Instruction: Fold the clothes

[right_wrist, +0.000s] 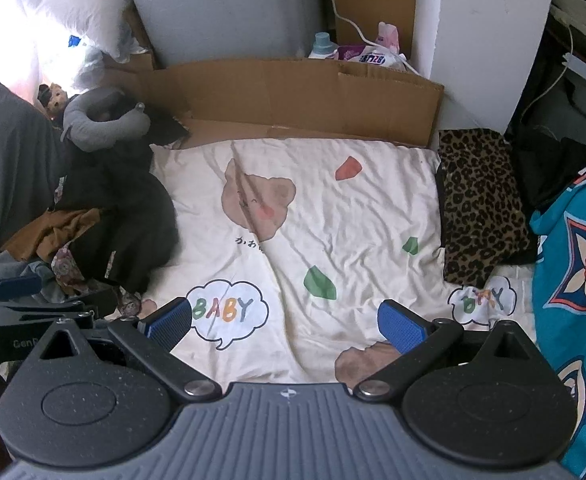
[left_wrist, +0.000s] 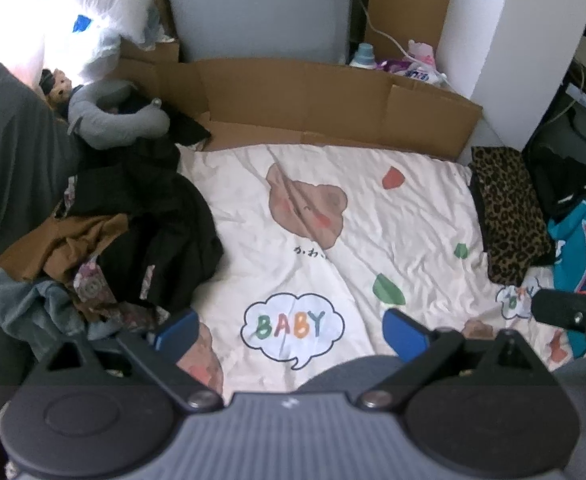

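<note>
A heap of unfolded clothes [left_wrist: 133, 240] [right_wrist: 105, 232], black, brown, floral and denim, lies at the left on a cream bedsheet [left_wrist: 373, 220] [right_wrist: 353, 208] printed with bears and "BABY" bubbles. At the sheet's right edge rests a folded leopard-print garment [left_wrist: 509, 216] [right_wrist: 481, 204]. My left gripper [left_wrist: 291, 326] hovers open above the sheet, nothing between its blue pads, its left fingertip near the heap. My right gripper [right_wrist: 287, 320] is open too, empty, over the sheet's near middle. The left gripper's body [right_wrist: 21, 312] shows at the right wrist view's left edge.
A flattened cardboard sheet [left_wrist: 313, 96] [right_wrist: 293, 92] stands along the back of the bed. A grey neck pillow [left_wrist: 113, 116] [right_wrist: 97, 120] and a small doll sit back left. Teal patterned fabric [left_wrist: 585, 240] [right_wrist: 573, 280] hangs at the right. Bottles and packets [right_wrist: 357, 50] sit behind the cardboard.
</note>
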`<state>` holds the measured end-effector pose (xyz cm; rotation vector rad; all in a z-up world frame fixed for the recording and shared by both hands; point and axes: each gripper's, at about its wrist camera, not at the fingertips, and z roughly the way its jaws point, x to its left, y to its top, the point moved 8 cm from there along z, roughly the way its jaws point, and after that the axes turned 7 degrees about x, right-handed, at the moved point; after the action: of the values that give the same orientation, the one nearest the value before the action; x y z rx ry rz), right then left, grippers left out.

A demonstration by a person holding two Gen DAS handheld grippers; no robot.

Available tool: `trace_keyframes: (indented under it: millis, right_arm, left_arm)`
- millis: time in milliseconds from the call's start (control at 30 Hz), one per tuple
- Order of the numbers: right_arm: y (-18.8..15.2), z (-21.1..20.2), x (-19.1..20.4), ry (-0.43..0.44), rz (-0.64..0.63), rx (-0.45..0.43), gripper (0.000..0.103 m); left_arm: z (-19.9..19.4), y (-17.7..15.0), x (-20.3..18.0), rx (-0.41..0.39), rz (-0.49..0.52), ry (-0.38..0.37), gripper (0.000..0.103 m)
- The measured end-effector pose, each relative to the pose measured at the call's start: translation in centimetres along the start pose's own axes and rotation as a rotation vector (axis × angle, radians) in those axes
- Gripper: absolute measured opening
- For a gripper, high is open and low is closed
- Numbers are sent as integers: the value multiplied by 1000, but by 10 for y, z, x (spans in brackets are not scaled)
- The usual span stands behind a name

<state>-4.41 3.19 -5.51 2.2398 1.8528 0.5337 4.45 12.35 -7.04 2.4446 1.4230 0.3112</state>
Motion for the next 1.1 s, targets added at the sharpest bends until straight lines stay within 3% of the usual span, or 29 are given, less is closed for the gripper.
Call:
trace_keyframes:
  millis: [267,500,1100]
  right_arm:
    - [0,-1,0,-19,-13,-9,102]
    - [1,0,-1,-13,-4,-6,102]
    - [2,5,-4,0,32,9,102]
  left_arm:
    - [3,-2,0,19,-7,-10,91]
    - [2,-2,-2,7,17,31,91]
    - [3,-1,4,17,3,25,91]
